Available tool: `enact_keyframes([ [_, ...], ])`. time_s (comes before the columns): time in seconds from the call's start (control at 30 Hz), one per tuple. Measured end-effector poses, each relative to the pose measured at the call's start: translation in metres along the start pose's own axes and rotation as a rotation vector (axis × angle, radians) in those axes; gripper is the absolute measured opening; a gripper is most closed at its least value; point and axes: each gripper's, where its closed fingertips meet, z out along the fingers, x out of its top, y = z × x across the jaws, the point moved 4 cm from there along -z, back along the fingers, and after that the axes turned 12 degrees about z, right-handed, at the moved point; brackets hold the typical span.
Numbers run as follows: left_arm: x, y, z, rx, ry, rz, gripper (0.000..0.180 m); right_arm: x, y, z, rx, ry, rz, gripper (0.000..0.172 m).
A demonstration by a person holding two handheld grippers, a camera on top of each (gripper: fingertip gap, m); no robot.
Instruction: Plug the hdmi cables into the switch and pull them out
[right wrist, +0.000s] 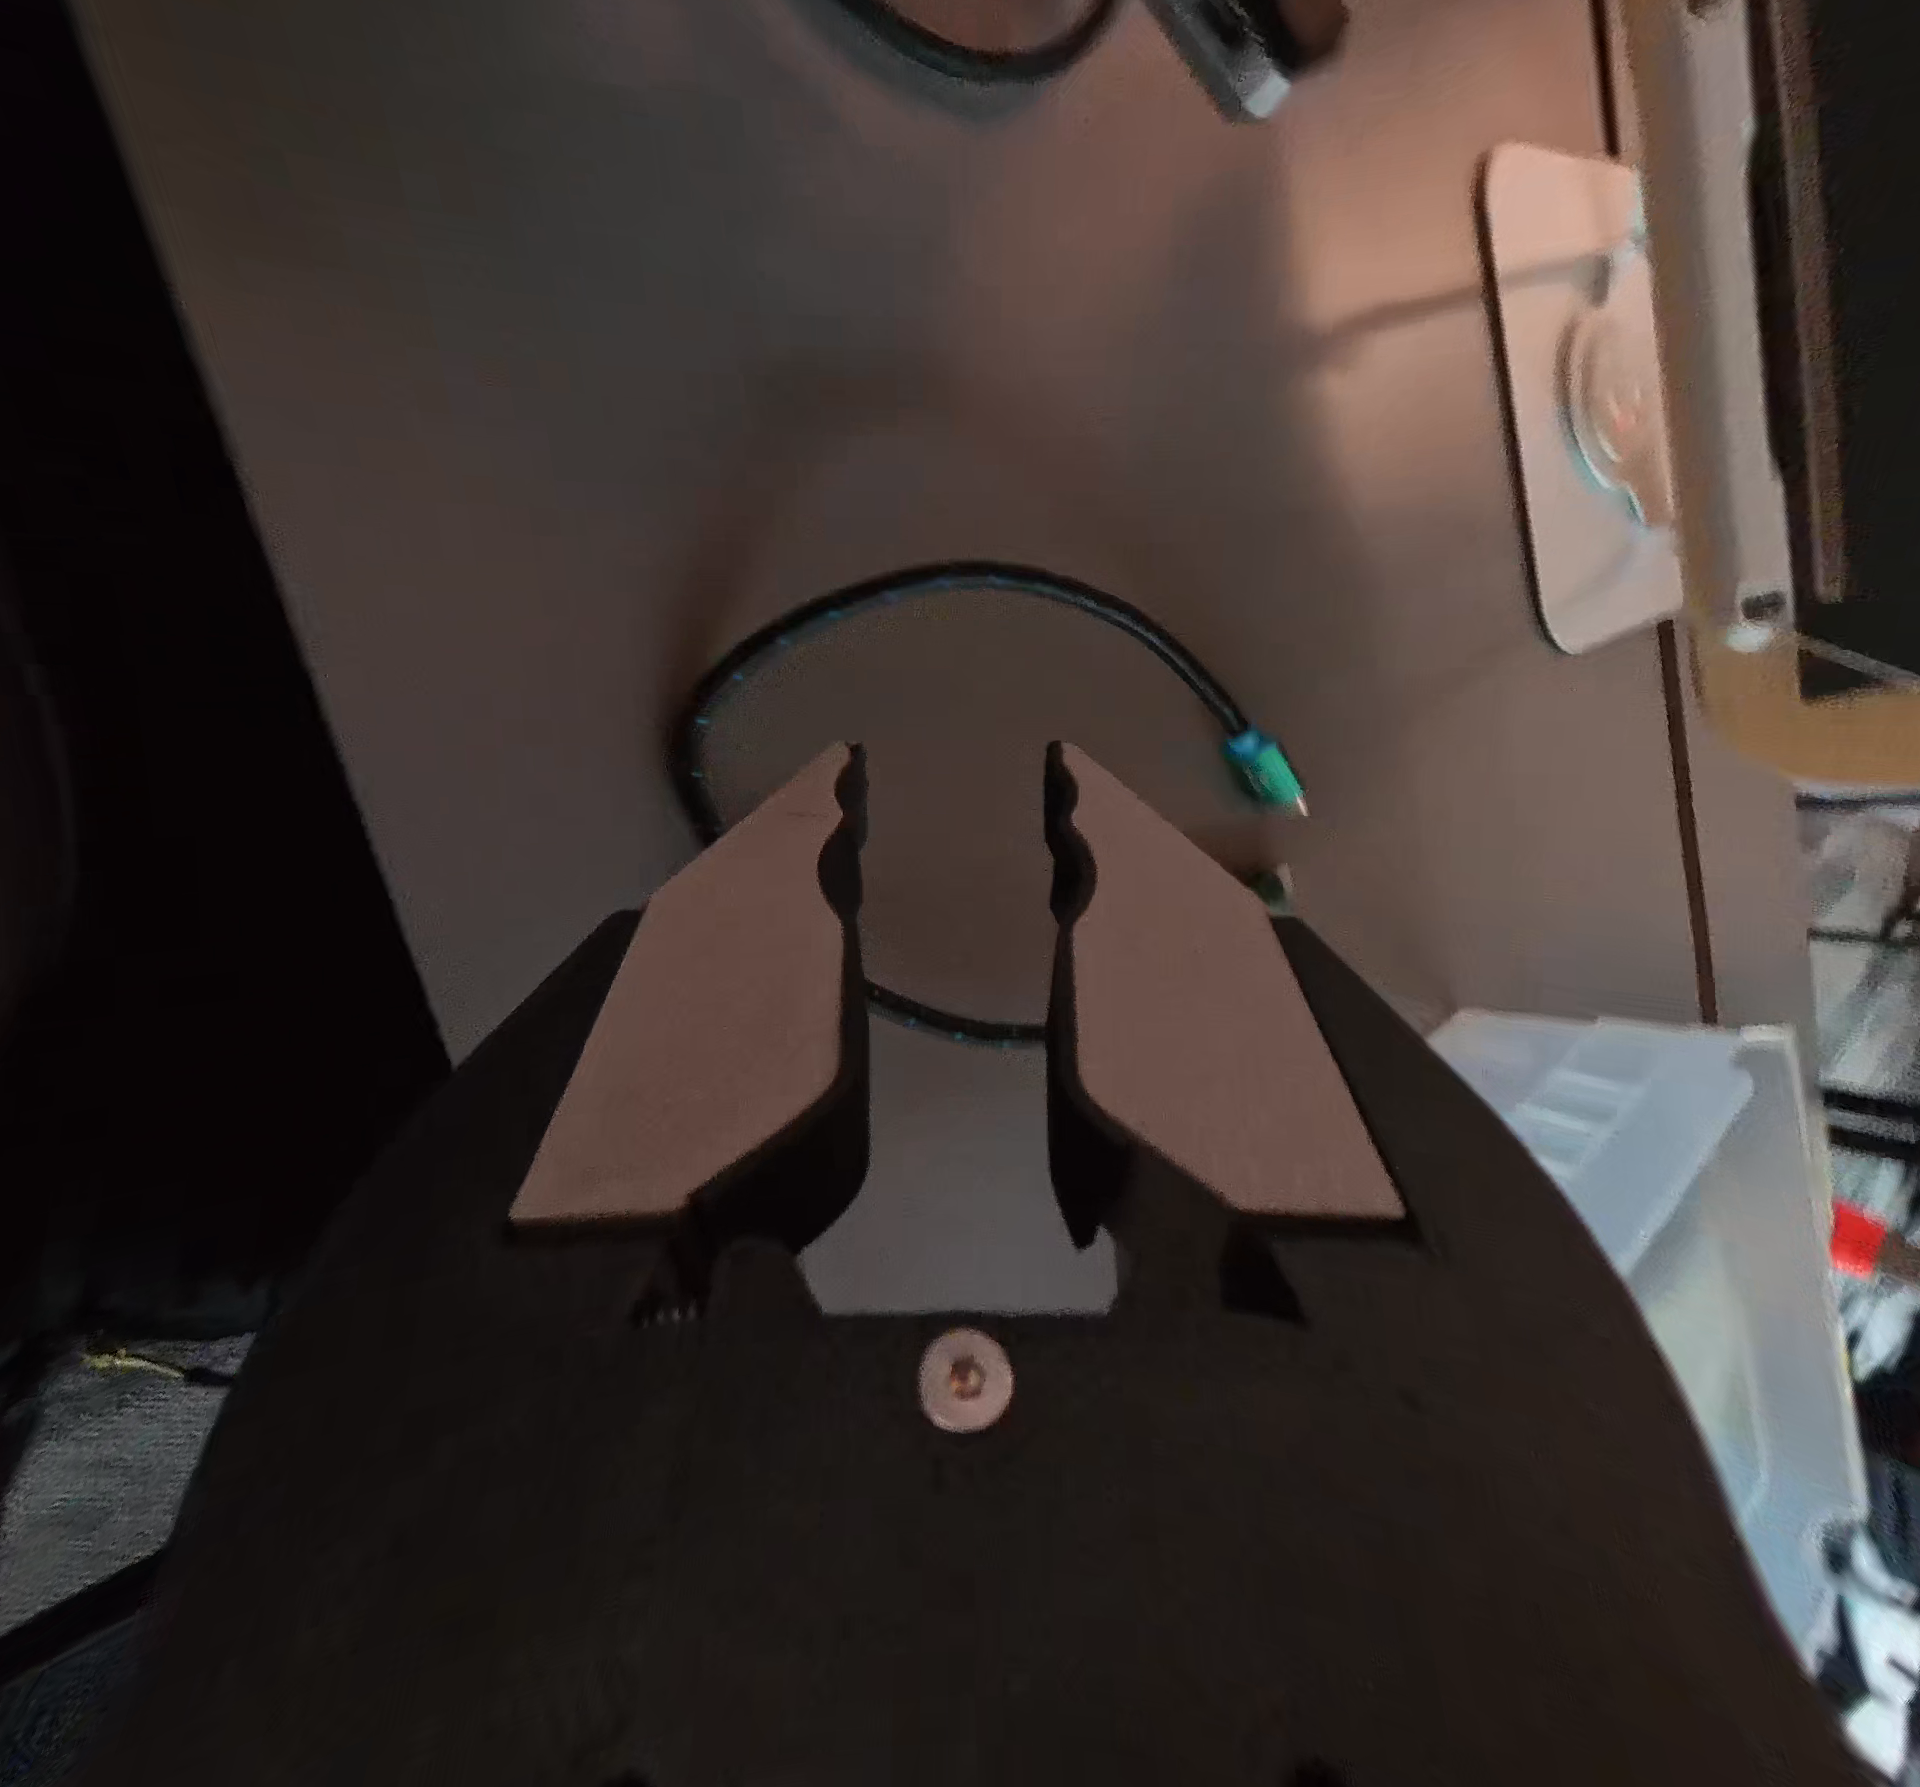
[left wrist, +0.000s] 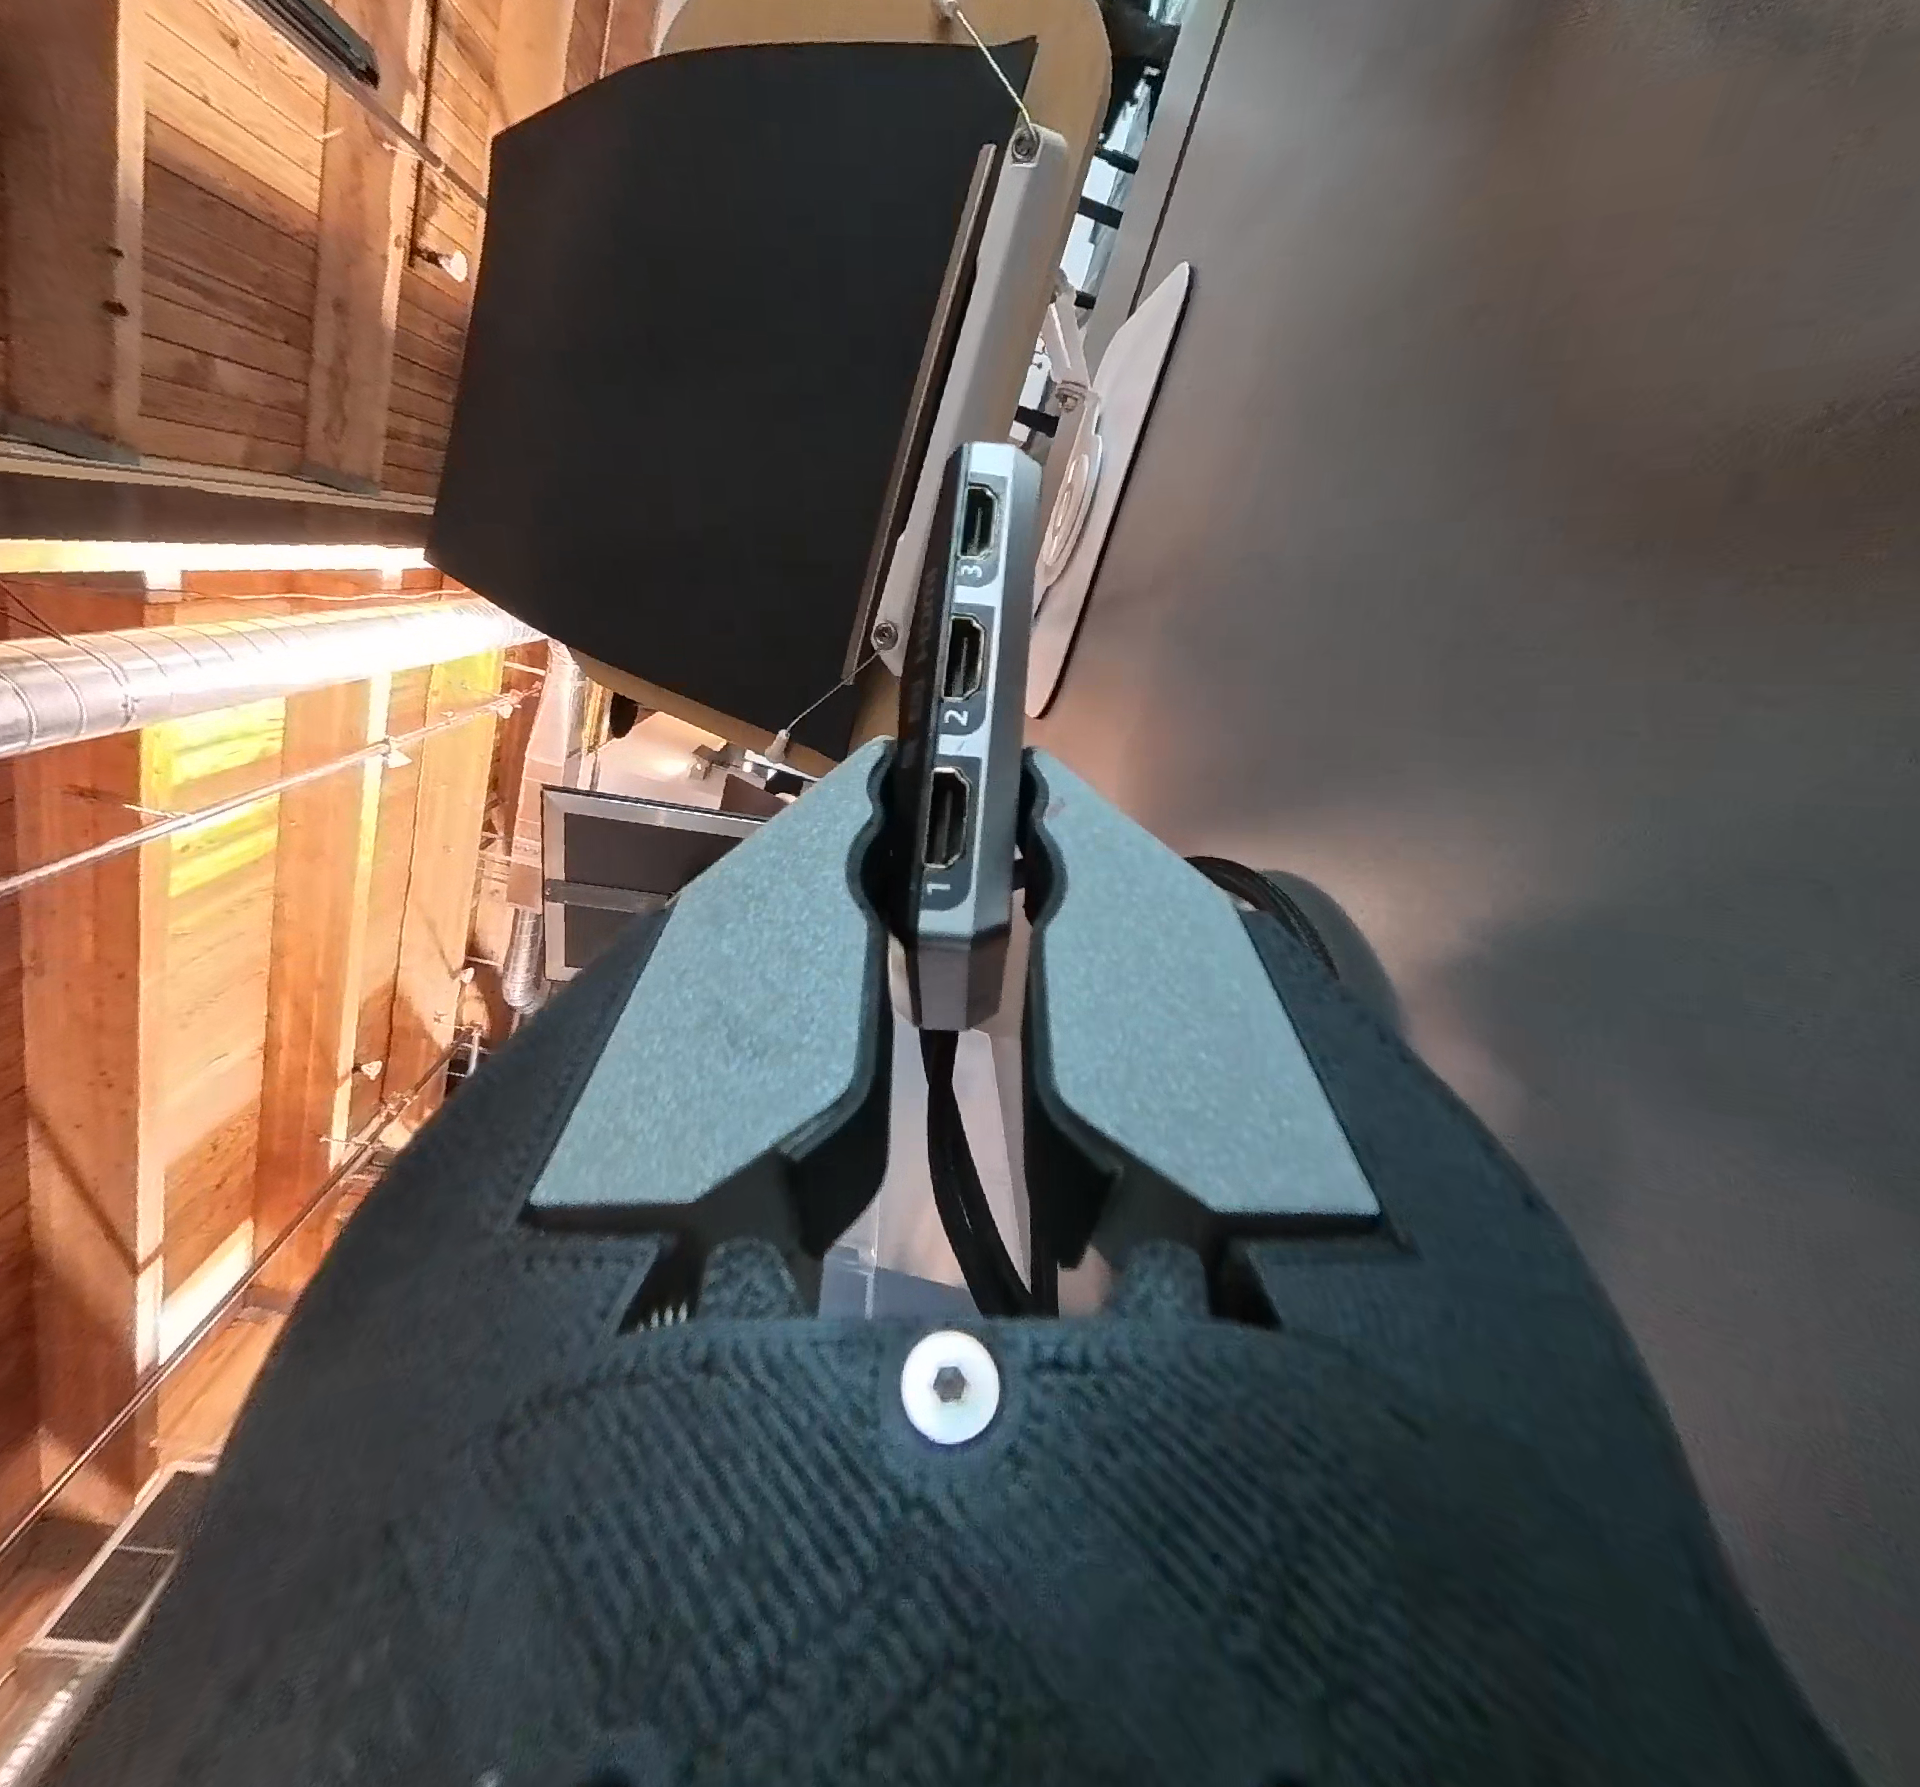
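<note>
Left wrist view: brown table top (left wrist: 1507, 594) fills the right half; a dark monitor (left wrist: 727, 387) on its white stand foot (left wrist: 1122, 449) sits at 12 o'clock from the fingers. The left gripper (left wrist: 961, 833) is clamped on the hdmi switch (left wrist: 977, 698), a slim dark-grey bar held edge-up, both pads pressing its flat faces at the end nearest the camera. Three ports face the lens, all empty. Its own black lead (left wrist: 961, 1166) hangs back between the fingers

Right wrist view: same table (right wrist: 520, 335). The right gripper (right wrist: 954, 771) stands apart, nothing between the pads. A black hdmi cable (right wrist: 935, 584) arcs around the fingertips from 9 o'clock over 12 to 2 o'clock, ending in a teal plug (right wrist: 1262, 771) with a bare metal tip, lying on the table just beside the right finger. A second plug end (right wrist: 1273, 880) peeks out at 3 o'clock, mostly hidden. Clear plastic bin (right wrist: 1662, 1166) at 4 o'clock

Handling judgement: switch looks light, rigid, smooth-sided, so it may twist in the pinch under insertion force. Cable is springy and will resist steering; take the stiff teal plug body across its broad faces, not the cord or the metal tip
</note>
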Motion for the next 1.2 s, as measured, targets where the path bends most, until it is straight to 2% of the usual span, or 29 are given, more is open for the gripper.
enact_keyframes([
  [0.13, 0.000, 0.001, 0.000, -0.005, 0.003, 0.003, 0.019, -0.003, 0.024, -0.004, -0.048, -0.001, 0.180, 0.031],
  [0.2, 0.001, 0.001, 0.000, -0.006, 0.004, 0.003, 0.019, -0.007, 0.024, -0.003, 0.005, -0.015, 0.247, 0.033],
  [0.33, 0.001, 0.002, 0.000, -0.012, 0.007, 0.011, 0.019, -0.013, 0.027, 0.000, 0.005, -0.041, 0.291, 0.034],
  [0.47, 0.002, 0.004, 0.000, -0.021, 0.009, 0.016, 0.020, 0.002, 0.019, 0.009, 0.099, 0.038, 0.382, 0.040],
  [0.53, 0.002, 0.005, 0.000, -0.027, 0.007, 0.012, 0.019, 0.008, 0.016, 0.020, 0.114, 0.064, 0.402, 0.047],
  [0.77, 0.002, 0.006, 0.000, -0.036, 0.009, 0.010, 0.019, 0.000, 0.019, 0.065, 0.030, 0.027, 0.409, 0.045],
  [0.93, 0.002, 0.007, 0.000, -0.045, 0.009, 0.005, 0.019, -0.006, 0.022, 0.086, 0.048, 0.058, 0.464, 0.046],
  [1.03, 0.002, 0.007, 0.000, -0.054, 0.008, -0.009, 0.019, -0.006, 0.025, 0.092, 0.084, 0.112, 0.527, 0.043],
  [1.2, 0.002, 0.008, 0.001, -0.070, 0.009, -0.040, 0.020, -0.007, 0.029, 0.094, 0.093, 0.115, 0.541, 0.052],
])
